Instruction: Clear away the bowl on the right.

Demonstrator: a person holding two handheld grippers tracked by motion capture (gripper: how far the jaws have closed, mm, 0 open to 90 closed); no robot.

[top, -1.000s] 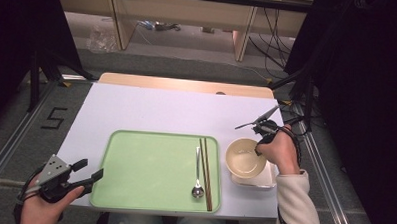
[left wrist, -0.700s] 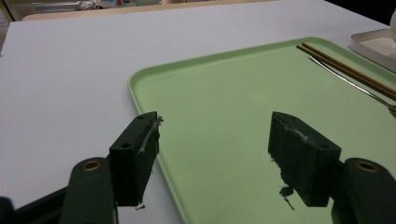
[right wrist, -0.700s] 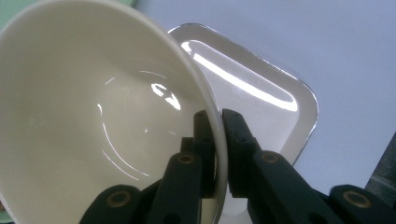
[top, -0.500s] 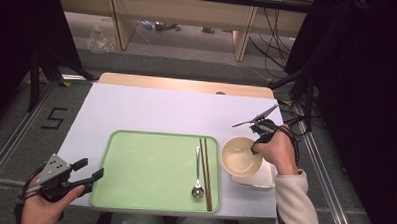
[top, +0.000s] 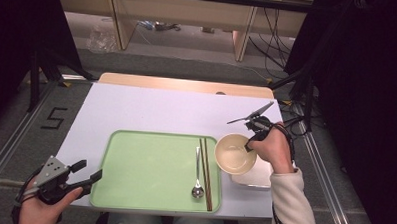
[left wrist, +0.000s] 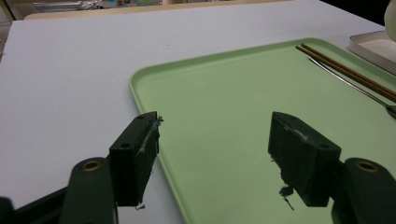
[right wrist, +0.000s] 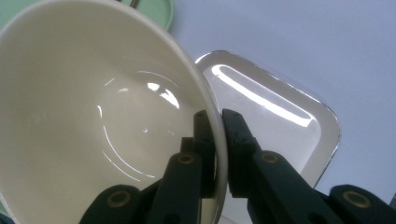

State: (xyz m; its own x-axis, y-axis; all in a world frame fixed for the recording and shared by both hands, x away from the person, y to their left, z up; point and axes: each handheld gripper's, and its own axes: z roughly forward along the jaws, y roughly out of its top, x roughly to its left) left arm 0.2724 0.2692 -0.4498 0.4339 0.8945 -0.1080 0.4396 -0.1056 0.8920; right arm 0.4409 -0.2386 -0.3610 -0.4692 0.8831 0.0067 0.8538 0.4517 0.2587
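A cream bowl [top: 233, 154] hangs tilted between the green tray [top: 149, 165] and a small white rectangular dish [top: 260, 178]. My right gripper [top: 249, 145] is shut on the bowl's right rim. In the right gripper view the gripper [right wrist: 218, 140] pinches the thin rim, with one pad inside the bowl [right wrist: 93, 112] and one outside; the dish [right wrist: 275, 116] lies below. A spoon [top: 198, 171] and a pair of chopsticks [top: 206, 173] lie along the tray's right side. My left gripper [top: 88, 169] stands open at the tray's near left edge; in its own view the gripper [left wrist: 215, 144] holds nothing above the tray [left wrist: 233, 88].
The tray lies at the front of a white tabletop [top: 156, 110] with a wooden strip along its far edge. Black frames and cables stand on the floor to the right and left. The chopsticks [left wrist: 345, 70], the spoon [left wrist: 357, 87] and the dish's corner [left wrist: 373, 44] lie at the right.
The right gripper has carried the bowl slightly to the left, toward the tray's right edge. The left gripper has stayed where it was.
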